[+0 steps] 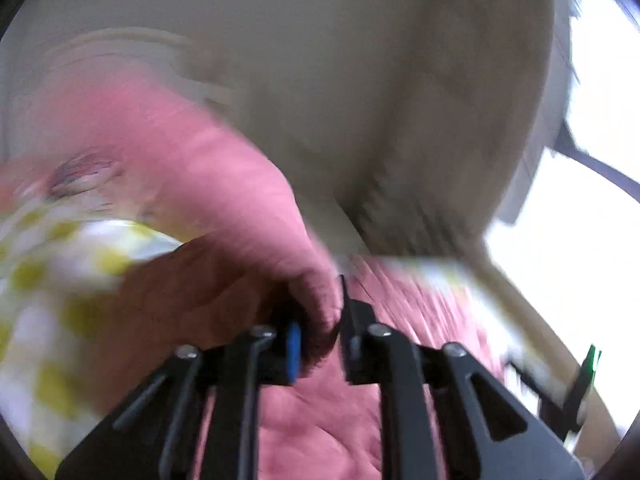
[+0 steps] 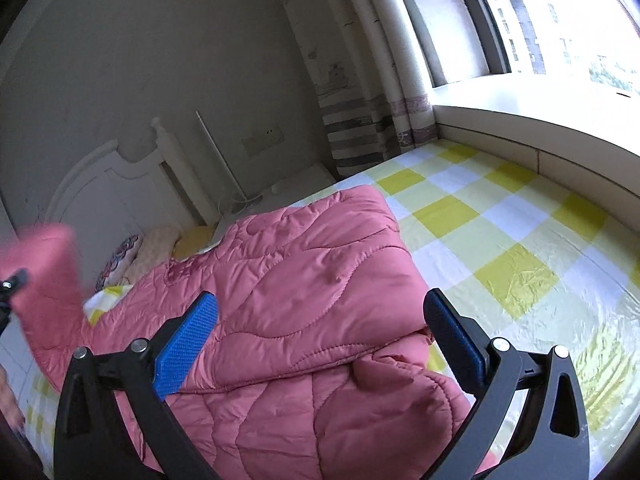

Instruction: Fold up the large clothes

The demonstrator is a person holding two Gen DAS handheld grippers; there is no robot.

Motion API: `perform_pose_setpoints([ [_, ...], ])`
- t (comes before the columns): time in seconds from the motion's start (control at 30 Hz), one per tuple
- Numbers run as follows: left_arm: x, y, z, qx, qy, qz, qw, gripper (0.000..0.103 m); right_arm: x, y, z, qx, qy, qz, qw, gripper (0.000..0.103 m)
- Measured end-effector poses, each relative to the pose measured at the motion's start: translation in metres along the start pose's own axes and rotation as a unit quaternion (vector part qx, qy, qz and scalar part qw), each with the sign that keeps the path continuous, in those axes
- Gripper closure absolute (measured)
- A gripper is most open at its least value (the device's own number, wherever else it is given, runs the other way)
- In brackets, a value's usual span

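A pink quilted jacket (image 2: 304, 248) lies partly folded on the bed. My right gripper (image 2: 320, 300) hovers just above its middle, open, with nothing between the blue pads (image 2: 188, 340). In the blurred left wrist view my left gripper (image 1: 320, 320) is shut on a bunched pink sleeve (image 1: 224, 184), which runs up and left from the jaws. At the far left of the right wrist view that sleeve (image 2: 44, 264) is raised off the bed.
The bed has a yellow-and-white checked sheet (image 2: 500, 240), bare to the right of the jacket. A white headboard (image 2: 100, 184) and pillows (image 2: 160, 240) are at the far left. A striped curtain (image 2: 360, 120) and a window ledge (image 2: 520, 120) border the far side.
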State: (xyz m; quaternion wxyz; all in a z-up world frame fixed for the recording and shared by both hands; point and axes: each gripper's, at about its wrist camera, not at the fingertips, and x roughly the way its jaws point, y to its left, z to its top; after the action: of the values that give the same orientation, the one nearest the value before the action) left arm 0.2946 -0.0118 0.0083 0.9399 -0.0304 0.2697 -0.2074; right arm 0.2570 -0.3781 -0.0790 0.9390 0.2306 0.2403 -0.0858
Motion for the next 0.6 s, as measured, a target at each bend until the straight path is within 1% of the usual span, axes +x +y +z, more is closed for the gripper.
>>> perform_pose_setpoints([
  [0.03, 0.011, -0.017, -0.009, 0.025, 0.020, -0.002, 0.9995, 0.041, 0.000, -0.001, 0.001, 0.002, 0.000, 0.000, 1.000, 0.005],
  [0.07, 0.025, -0.036, -0.024, 0.054, 0.046, 0.001, 0.9975, 0.013, -0.001, -0.002, -0.001, 0.004, 0.001, 0.001, 1.000, 0.005],
  [0.1, 0.035, -0.049, -0.040, 0.080, 0.060, 0.012, 0.9949, 0.010, 0.000, -0.003, -0.003, 0.009, 0.001, 0.001, 1.000, 0.005],
  [0.17, 0.044, -0.061, -0.064, 0.123, 0.078, 0.036, 0.9887, 0.010, 0.002, -0.006, -0.004, 0.018, 0.006, 0.002, 1.000, 0.005],
  [0.2, 0.045, -0.061, -0.077, 0.135, 0.088, 0.047, 0.9859, 0.010, 0.003, -0.007, -0.005, 0.021, 0.010, 0.002, 1.000, 0.005],
  [0.27, 0.030, -0.047, -0.093, 0.130, 0.091, 0.059, 0.9855, 0.010, 0.005, -0.008, -0.006, 0.022, 0.015, 0.002, 1.000, 0.005],
  [0.3, 0.021, -0.031, -0.091, 0.117, 0.085, 0.063, 0.9875, 0.010, 0.005, -0.007, -0.006, 0.020, 0.014, 0.003, 1.000, 0.005],
  [0.37, -0.005, 0.002, -0.094, 0.061, 0.060, 0.073, 0.9937, 0.010, 0.004, -0.005, -0.006, 0.014, 0.012, 0.005, 1.000, 0.005],
  [0.4, -0.017, 0.026, -0.091, 0.016, 0.042, 0.083, 0.9955, 0.010, 0.004, -0.003, -0.007, 0.010, 0.011, 0.007, 1.000, 0.005],
  [0.43, -0.017, 0.047, -0.087, -0.019, 0.029, 0.094, 0.9950, 0.010, 0.004, -0.002, -0.007, 0.005, 0.011, 0.010, 1.000, 0.005],
  [0.47, -0.028, 0.071, -0.089, -0.070, 0.008, 0.108, 0.9916, 0.012, 0.003, 0.000, -0.008, 0.001, 0.011, 0.012, 1.000, 0.005],
  [0.53, -0.040, 0.107, -0.103, -0.153, -0.020, 0.127, 0.9797, 0.012, 0.003, 0.005, -0.008, -0.009, 0.014, 0.019, 1.000, 0.005],
  [0.57, -0.043, 0.127, -0.112, -0.198, -0.024, 0.130, 0.9713, 0.013, 0.004, 0.009, -0.008, -0.017, 0.021, 0.024, 0.999, 0.005],
  [0.6, -0.043, 0.145, -0.119, -0.239, -0.018, 0.132, 0.9619, 0.013, 0.006, 0.012, -0.008, -0.021, 0.031, 0.030, 0.999, 0.005],
])
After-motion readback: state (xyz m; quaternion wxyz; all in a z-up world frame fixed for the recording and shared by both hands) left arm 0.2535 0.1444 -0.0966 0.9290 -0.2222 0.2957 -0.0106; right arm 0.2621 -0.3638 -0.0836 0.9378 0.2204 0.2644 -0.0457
